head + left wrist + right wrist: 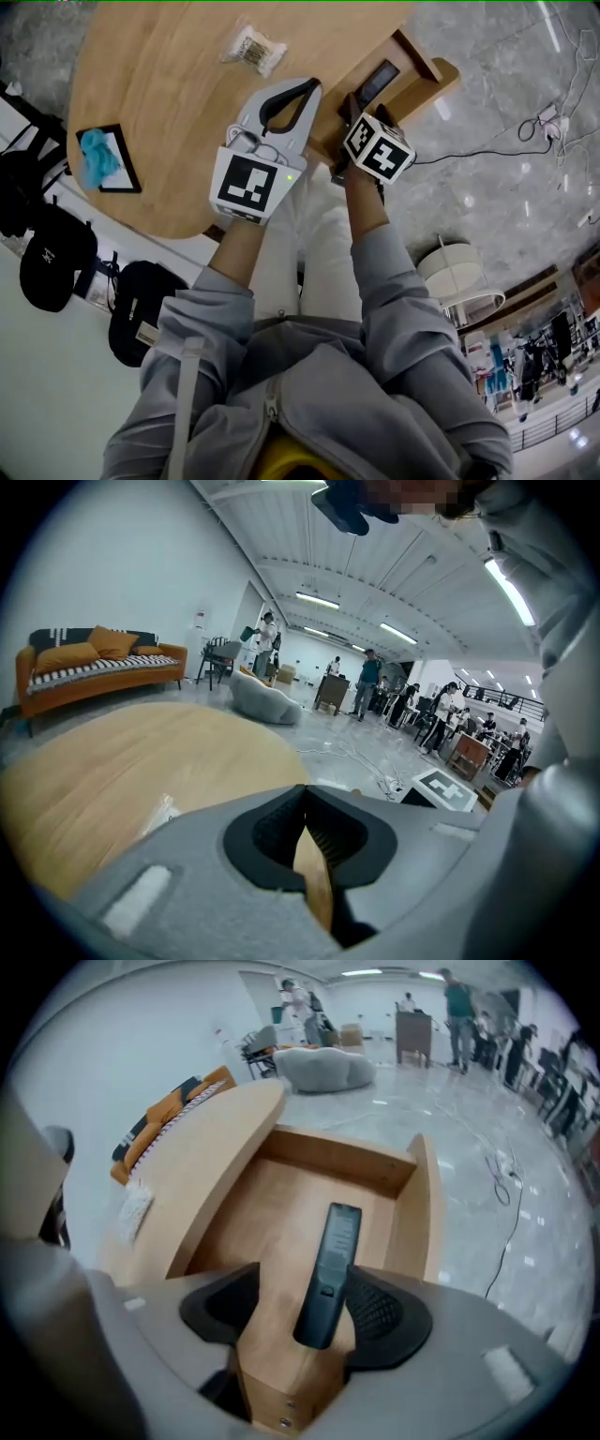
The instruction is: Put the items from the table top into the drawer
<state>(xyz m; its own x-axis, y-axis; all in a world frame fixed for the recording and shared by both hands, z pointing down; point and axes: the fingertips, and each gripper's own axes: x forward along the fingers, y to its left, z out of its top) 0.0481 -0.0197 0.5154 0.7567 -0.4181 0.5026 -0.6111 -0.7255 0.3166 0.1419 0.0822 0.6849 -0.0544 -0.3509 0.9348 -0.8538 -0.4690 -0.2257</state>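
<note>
Right gripper (314, 1314) points steeply down over the open wooden drawer (410, 1206) with its jaws set wide; the black remote control (328, 1269) lies between them on the drawer floor, gripped by neither pad. Left gripper (305, 92), its jaws closed tip to tip on nothing, sits over the round wooden table (159, 75) just beside the drawer. Farther from the drawer on the table top lie a clear packet (253, 49) and, well apart from the drawer, a black-framed tray (127, 173) holding a blue object (97, 155).

Remote (380, 80) lies in drawer (439, 82) — packet (253, 49), perhaps snacks, on table (159, 84).
</note>
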